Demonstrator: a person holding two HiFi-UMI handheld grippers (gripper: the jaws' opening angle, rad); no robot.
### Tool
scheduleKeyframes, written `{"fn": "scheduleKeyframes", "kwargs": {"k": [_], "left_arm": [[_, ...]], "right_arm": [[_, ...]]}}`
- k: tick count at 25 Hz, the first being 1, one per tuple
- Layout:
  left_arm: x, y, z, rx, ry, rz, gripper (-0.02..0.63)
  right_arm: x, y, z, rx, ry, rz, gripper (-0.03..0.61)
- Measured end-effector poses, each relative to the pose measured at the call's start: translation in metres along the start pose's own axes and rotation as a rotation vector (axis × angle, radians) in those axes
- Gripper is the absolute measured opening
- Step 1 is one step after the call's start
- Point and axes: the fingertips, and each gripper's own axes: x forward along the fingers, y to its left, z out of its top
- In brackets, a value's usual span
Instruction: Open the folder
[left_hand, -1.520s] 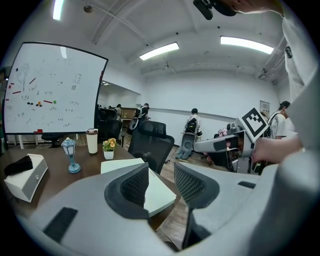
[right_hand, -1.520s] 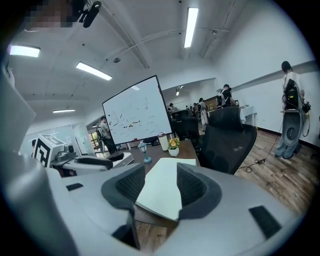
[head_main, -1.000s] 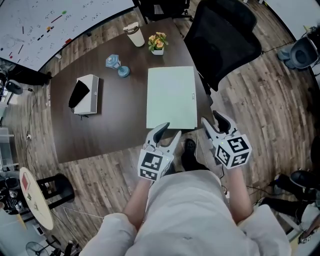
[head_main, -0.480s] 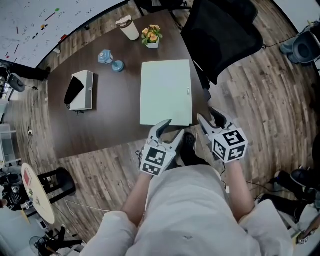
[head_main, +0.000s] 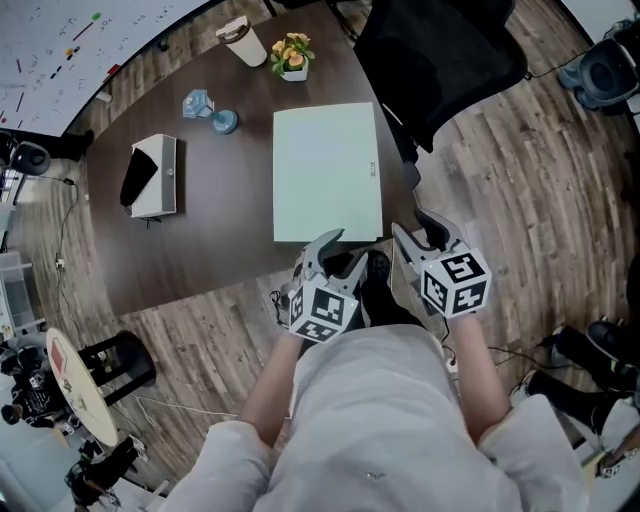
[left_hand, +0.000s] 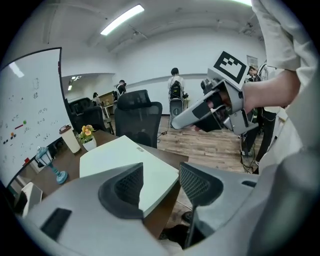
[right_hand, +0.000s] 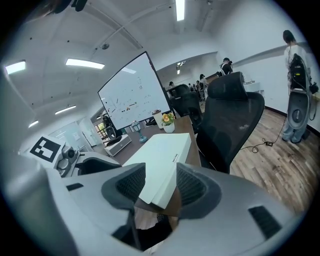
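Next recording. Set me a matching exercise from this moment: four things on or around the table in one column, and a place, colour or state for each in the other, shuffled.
Things:
1. folder
2. flower pot
3. office chair
4. box

Descriptions:
A. black, at the right side of the table
B. pale green, lying closed by the table's near edge
C. yellow and orange blooms, at the far edge
D. white, on the table's left part

Pairs: 1-B, 2-C, 3-A, 4-D

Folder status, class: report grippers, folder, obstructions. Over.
Left gripper empty, jaws opening; right gripper open, empty. Folder closed, flat on table, not gripped. Nothing on its cover; black chair close by the table.
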Motion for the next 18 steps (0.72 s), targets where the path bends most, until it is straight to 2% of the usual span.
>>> {"fn": "scheduleKeyframes", "kwargs": {"k": [8,12,18], "left_arm": [[0.017,-0.002,-0.029,0.129,0.078,-0.009,0.222],[0.027,-0.001,-0.040,0.247,0.115,0.014,0.222],[0.041,-0.003,-0.047,0.359,0.142,0.005,0.222]], "right_arm": [[0.014,0.000,-0.017,-0.013,0.047,-0.008,0.183],[0.018,-0.003,-0.026,-0.013,0.072,-0.019,0.183],[0.025,-0.009,-0.037,0.012,0.101,-0.035,0.183]]}}
